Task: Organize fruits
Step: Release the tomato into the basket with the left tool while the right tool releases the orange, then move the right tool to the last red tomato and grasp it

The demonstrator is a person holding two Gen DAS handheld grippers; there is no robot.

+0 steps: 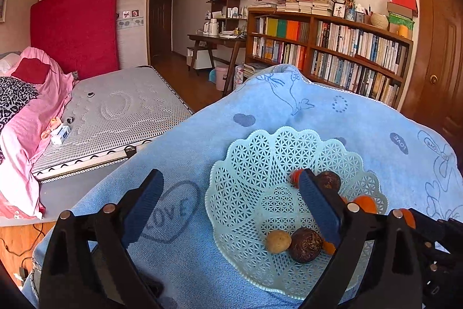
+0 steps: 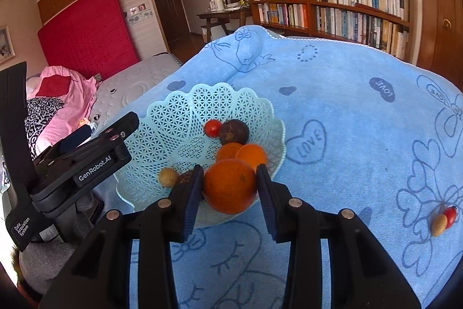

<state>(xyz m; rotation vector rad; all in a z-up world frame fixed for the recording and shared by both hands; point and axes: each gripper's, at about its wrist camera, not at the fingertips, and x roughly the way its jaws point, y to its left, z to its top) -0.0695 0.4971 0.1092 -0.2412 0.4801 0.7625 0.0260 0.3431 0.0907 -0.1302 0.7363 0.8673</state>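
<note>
The right gripper (image 2: 229, 188) squeezes a big orange (image 2: 230, 186) by its round sides, just over the basket (image 2: 162, 118) rim. It is firm, smooth, and could roll. The left gripper (image 1: 231, 204) hangs wide open, holding nothing.

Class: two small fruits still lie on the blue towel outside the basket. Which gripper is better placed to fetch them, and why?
Right. The right gripper must first release its orange over the basket; the tomato and tan fruit lie on its side.

Orange (image 2: 230, 186) over pale lattice basket (image 2: 173, 109) rim, fruits inside
</note>
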